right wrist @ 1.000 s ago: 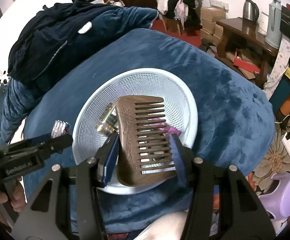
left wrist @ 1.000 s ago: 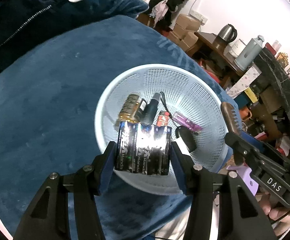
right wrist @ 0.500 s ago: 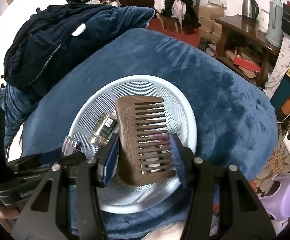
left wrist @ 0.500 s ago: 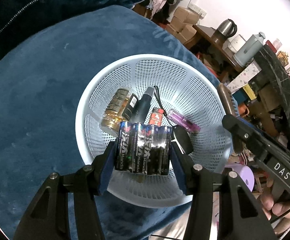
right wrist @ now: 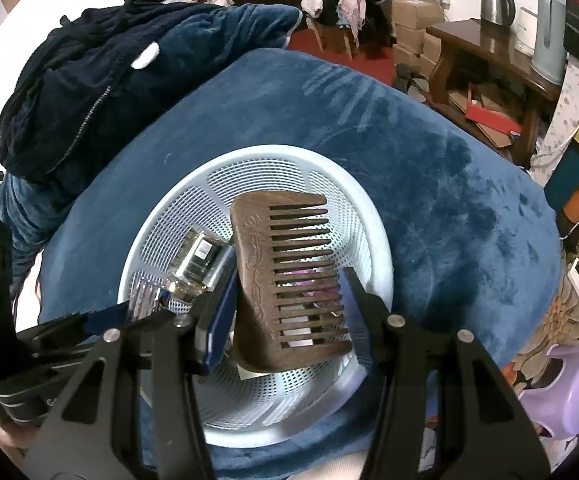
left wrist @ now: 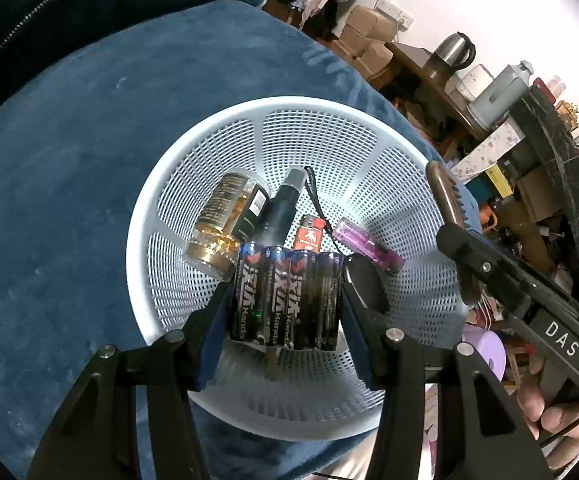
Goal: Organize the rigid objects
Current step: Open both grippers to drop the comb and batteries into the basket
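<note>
A cluttered room with a white wall surrounds a rounded surface draped in deep blue plush fabric (right wrist: 429,168). A dark navy zip-up garment (right wrist: 89,92) is heaped at its far left edge, and a dark wooden side table (right wrist: 485,52) with a steel kettle (right wrist: 497,0) stands beyond, by stacked cardboard boxes (right wrist: 413,28). A lilac plastic stool (right wrist: 565,388) sits on the floor at lower right.

On the fabric rests a pale blue perforated plastic basket (left wrist: 329,128). Inside lie a gold-labelled clear glass bottle (left wrist: 217,224), a black spray bottle (left wrist: 281,216), a translucent purple lighter (left wrist: 369,246) and a smaller red lighter (left wrist: 309,234).

The left gripper (left wrist: 287,300) hovers over the basket, its blue-padded fingers partway apart and clamped on a shrink-wrapped pack of four black batteries (left wrist: 285,296). The right gripper (right wrist: 289,300), likewise above the basket, grips a brown carved wooden wide-tooth comb (right wrist: 285,276) across its width between half-spread fingers.
</note>
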`<state>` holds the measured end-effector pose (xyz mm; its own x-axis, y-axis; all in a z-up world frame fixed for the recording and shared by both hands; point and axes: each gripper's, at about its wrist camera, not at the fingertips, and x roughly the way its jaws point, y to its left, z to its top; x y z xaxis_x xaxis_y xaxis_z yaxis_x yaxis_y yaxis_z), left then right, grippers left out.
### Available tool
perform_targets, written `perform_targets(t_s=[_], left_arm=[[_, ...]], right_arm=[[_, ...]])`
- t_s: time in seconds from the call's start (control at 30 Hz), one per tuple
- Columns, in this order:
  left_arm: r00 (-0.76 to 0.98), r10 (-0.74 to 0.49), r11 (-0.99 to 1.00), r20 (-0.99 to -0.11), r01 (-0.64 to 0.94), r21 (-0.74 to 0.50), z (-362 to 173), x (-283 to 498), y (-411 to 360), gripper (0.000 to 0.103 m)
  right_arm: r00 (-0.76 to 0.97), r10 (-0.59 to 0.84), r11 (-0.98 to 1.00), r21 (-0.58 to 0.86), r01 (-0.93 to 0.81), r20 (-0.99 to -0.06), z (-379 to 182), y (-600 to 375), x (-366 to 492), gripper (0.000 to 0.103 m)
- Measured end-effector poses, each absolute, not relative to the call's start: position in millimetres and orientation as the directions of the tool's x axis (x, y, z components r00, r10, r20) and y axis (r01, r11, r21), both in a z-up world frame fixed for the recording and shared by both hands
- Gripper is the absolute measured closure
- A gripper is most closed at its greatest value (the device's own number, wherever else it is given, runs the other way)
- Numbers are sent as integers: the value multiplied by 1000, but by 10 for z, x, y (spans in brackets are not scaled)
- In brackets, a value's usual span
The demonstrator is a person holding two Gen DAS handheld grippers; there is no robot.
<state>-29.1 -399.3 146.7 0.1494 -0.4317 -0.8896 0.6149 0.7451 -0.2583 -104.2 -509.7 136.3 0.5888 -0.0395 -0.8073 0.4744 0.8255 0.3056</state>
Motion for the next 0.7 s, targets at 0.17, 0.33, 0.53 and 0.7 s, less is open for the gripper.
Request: perform_targets(t_s=[0.17, 0.33, 0.53, 0.7], left_arm=[[137, -421, 750, -897, 608, -259, 1436, -298, -4000, 44], [159, -451, 749, -878, 603, -276, 1517, -321, -3921, 11], [208, -425, 774, -881, 587, -235, 1559, -301, -3823, 0], [211, -416, 787, -884, 570, -235, 1532, -268, -3709, 0]], right_arm=[[606, -33, 806, 338, 486, -795, 1361, -5163, -1075, 50], [615, -44, 789, 350, 504, -787, 1397, -5197, -1128, 39], [632, -40, 796, 358, 488, -774, 1458, -5157, -1153, 10], [620, -37, 811, 339, 477, -784, 1479, -5076, -1121, 3]])
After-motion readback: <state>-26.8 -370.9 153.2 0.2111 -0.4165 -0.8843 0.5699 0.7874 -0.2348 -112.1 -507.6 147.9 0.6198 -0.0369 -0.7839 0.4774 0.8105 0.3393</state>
